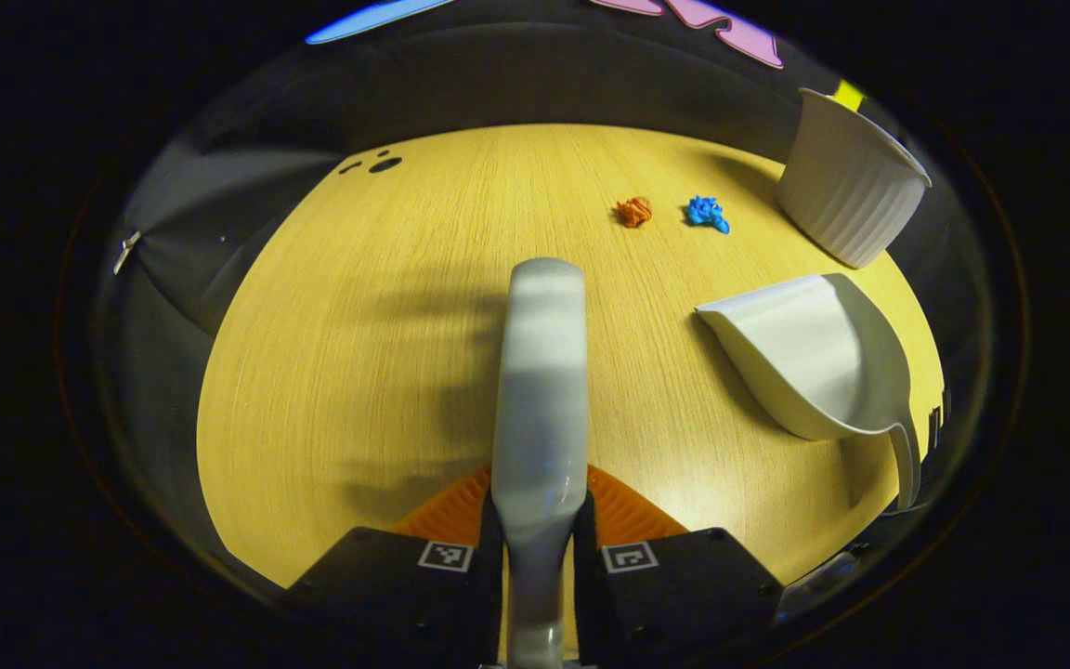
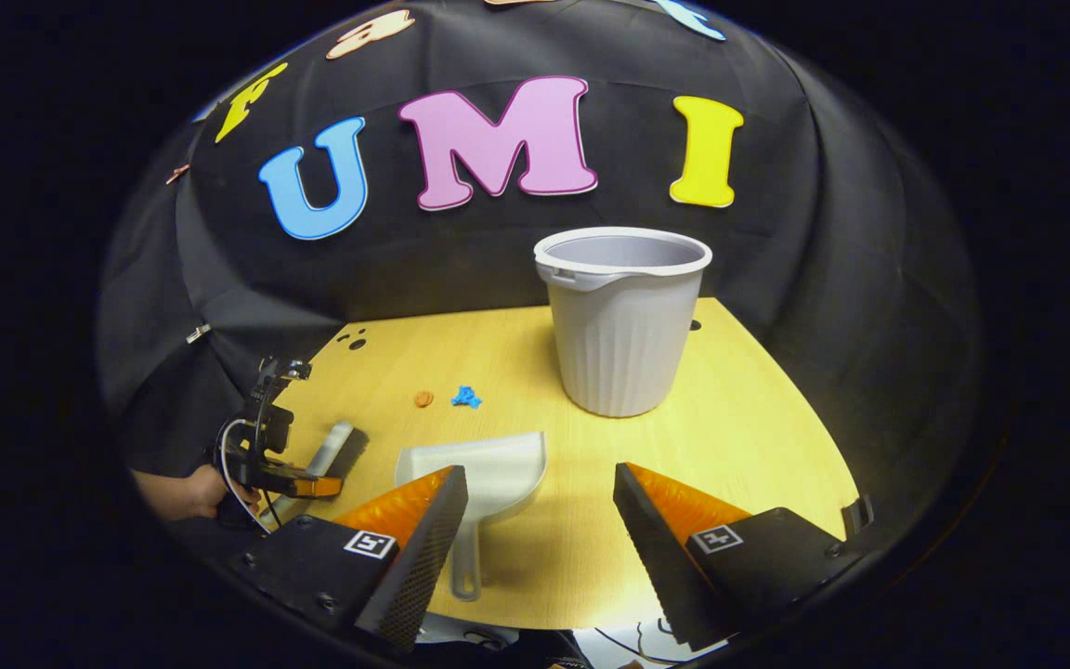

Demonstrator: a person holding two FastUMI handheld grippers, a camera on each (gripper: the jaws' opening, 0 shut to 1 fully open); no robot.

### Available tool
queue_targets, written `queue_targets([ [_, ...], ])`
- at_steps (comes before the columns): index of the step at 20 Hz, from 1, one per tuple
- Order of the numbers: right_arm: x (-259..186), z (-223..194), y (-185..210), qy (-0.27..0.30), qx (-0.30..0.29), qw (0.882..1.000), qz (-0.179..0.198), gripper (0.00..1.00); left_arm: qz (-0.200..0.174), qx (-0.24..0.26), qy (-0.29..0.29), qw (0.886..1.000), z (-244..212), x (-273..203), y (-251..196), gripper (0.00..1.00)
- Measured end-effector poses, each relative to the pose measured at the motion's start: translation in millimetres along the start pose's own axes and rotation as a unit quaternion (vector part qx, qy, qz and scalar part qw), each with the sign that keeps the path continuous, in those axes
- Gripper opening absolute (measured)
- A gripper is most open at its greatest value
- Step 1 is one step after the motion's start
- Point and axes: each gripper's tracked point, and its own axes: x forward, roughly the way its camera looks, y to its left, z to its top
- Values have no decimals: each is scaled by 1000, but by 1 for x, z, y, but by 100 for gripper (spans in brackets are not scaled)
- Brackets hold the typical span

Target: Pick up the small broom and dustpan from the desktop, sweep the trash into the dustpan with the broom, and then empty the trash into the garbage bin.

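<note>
The small broom's grey handle (image 1: 540, 390) runs straight ahead between the orange fingers of my left gripper (image 1: 540, 485), which is shut on it just above the wooden desktop (image 1: 358, 372). The white dustpan (image 1: 804, 353) lies to its right, mouth facing the trash. An orange scrap (image 1: 633, 211) and a blue scrap (image 1: 707, 213) lie farther off. In the right gripper view, my right gripper (image 2: 540, 474) stands open above the table's near edge, with the dustpan (image 2: 489, 474) and its handle (image 2: 467, 557) beside the left finger. The left gripper (image 2: 266, 455) holds the broom (image 2: 335, 451) at the left.
The white ribbed garbage bin (image 2: 623, 316) stands upright on the back right of the table, also seen as the bin (image 1: 851, 186) beyond the dustpan. A hand (image 2: 182, 492) holds the left gripper. Small dark holes (image 1: 384, 164) mark the table's far left corner.
</note>
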Motion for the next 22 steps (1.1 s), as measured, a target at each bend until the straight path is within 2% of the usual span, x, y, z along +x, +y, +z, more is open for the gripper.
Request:
queue_targets([
  [2, 1, -11, 15, 20, -4, 1000, 14, 99, -17, -16, -19, 1000, -4, -6, -3, 32],
  [5, 8, -32, 39, 57, -1, 998, 34, 99, -20, -32, -46, 998, -10, -23, 4, 29],
  [9, 19, -62, 65, 109, 9, 993, 53, 99, -21, -47, -83, 995, -18, -65, 17, 31],
  [14, 54, -98, 68, 173, 8, 984, 29, 99, -23, -32, -136, 990, -33, -123, 16, 30],
  [18, 84, -131, 62, 227, 0, 974, -3, 99, -4, -33, -147, 989, -46, -156, 16, 30],
  [22, 112, -163, 57, 252, -19, 967, -31, 99, -8, -53, -145, 988, -43, -173, 8, 29],
])
